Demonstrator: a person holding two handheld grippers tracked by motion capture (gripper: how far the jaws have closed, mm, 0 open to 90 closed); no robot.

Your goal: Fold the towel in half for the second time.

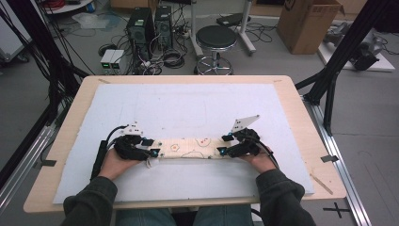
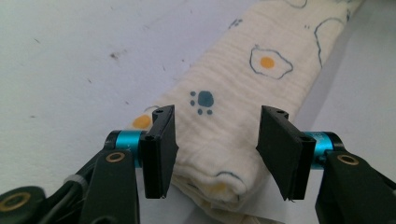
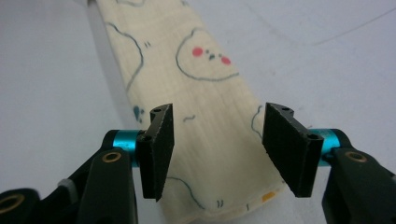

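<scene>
A cream cloth (image 1: 190, 147) printed with fried eggs, paw marks and faces lies folded into a long narrow strip on the white mat (image 1: 188, 103), running left to right near the front. My left gripper (image 1: 150, 146) sits at its left end. In the left gripper view the jaws (image 2: 215, 149) stand open on either side of the folded cloth end (image 2: 224, 121), and the pads do not press on it. My right gripper (image 1: 224, 145) is at the right end, also open (image 3: 217, 149), with the cloth (image 3: 201, 102) lying flat between and below its jaws.
The mat covers most of a wooden table (image 1: 301, 117). Beyond the far edge stand a black stool (image 1: 215, 40), computer towers (image 1: 150, 28) with tangled cables, and a cardboard box (image 1: 306, 23). Black frame posts (image 1: 331, 89) rise at both sides.
</scene>
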